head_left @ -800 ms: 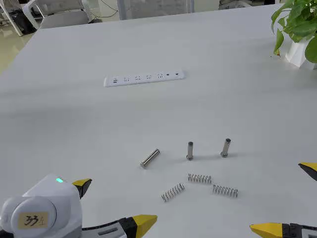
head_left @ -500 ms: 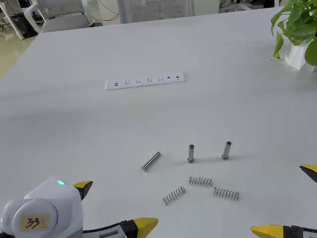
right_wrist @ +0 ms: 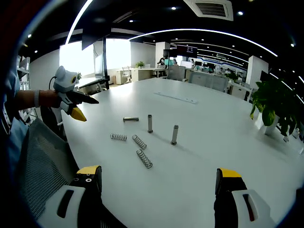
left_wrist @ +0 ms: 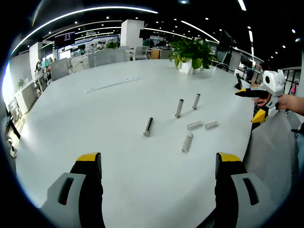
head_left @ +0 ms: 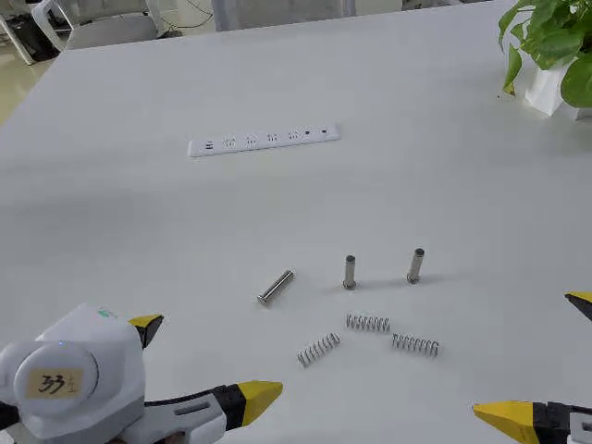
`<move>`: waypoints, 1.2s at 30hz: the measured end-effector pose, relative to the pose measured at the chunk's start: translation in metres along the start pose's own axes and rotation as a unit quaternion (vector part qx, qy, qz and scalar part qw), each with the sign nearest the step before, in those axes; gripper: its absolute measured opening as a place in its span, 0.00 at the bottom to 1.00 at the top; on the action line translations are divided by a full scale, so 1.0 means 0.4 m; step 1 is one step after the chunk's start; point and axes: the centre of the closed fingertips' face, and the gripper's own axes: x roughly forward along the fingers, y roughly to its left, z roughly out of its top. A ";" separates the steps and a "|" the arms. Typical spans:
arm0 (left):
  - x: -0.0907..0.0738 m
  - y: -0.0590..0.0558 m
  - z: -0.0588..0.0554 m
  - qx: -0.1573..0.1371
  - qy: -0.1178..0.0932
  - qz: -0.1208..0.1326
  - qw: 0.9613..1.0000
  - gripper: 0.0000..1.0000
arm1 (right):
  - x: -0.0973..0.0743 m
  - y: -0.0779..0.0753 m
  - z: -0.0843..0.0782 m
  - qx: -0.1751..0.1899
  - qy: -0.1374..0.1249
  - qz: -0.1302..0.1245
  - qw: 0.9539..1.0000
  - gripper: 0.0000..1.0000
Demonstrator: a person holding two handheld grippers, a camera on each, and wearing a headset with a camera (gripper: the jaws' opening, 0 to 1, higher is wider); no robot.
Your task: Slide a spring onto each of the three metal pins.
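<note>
Three metal pins are on the white table (head_left: 139, 213). One pin (head_left: 277, 287) lies on its side; two pins (head_left: 350, 272) (head_left: 415, 265) stand upright to its right. Three loose springs (head_left: 319, 349) (head_left: 368, 323) (head_left: 415, 345) lie just in front of them. My left gripper (head_left: 203, 361) is open at the lower left, short of the springs and holding nothing. My right gripper (head_left: 541, 361) is open at the lower right, also holding nothing. In the left gripper view, the lying pin (left_wrist: 148, 127) and the nearest spring (left_wrist: 188, 142) sit ahead of the open left gripper (left_wrist: 159, 166). The right gripper view has the springs (right_wrist: 139, 141) ahead of the open right gripper (right_wrist: 159, 175).
A white power strip (head_left: 265, 141) lies further back on the table. A potted plant (head_left: 550, 55) stands at the far right corner. Chairs (head_left: 92, 23) stand beyond the far edge. The table's near edge runs just under both grippers.
The head camera has shifted a little. Pins and springs lie where they were, and both grippers stay open near the table's front edge.
</note>
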 end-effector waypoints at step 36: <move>0.073 0.029 0.096 0.039 0.016 -0.048 0.998 0.93 | 0.011 0.006 -0.005 0.007 -0.004 0.009 1.000 0.99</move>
